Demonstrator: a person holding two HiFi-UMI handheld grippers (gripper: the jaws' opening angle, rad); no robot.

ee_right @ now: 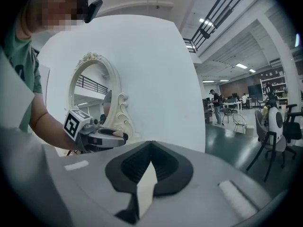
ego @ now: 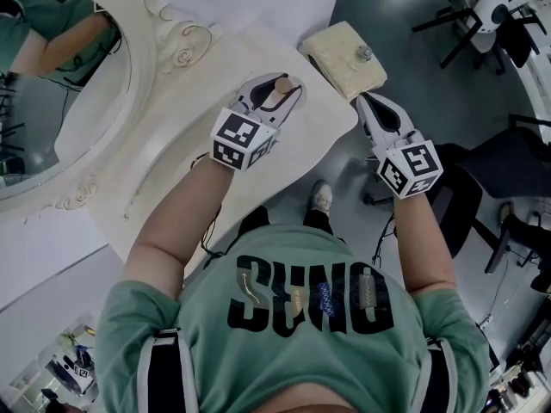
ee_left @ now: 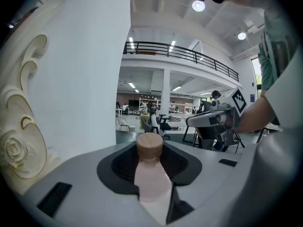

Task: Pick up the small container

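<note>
The small container is a pale pink bottle (ee_left: 150, 171) with a round wooden cap (ego: 281, 84). It stands up between the jaws of my left gripper (ego: 277, 91), which is shut on its body and holds it in the air above the cream tabletop (ego: 172, 175). In the left gripper view the cap rises just over the black pads (ee_left: 120, 162). My right gripper (ego: 370, 103) hovers to the right at about the same height, its jaws meeting at the tips with nothing between them. In the right gripper view the pads (ee_right: 135, 167) show only the white wall behind.
An ornate white oval mirror (ego: 52, 84) with carved scrolls (ego: 182, 43) leans at the left of the table. A cream block with a metal knob (ego: 344, 57) sits beyond the right gripper. Office chairs (ego: 469, 200) stand on the dark floor at the right.
</note>
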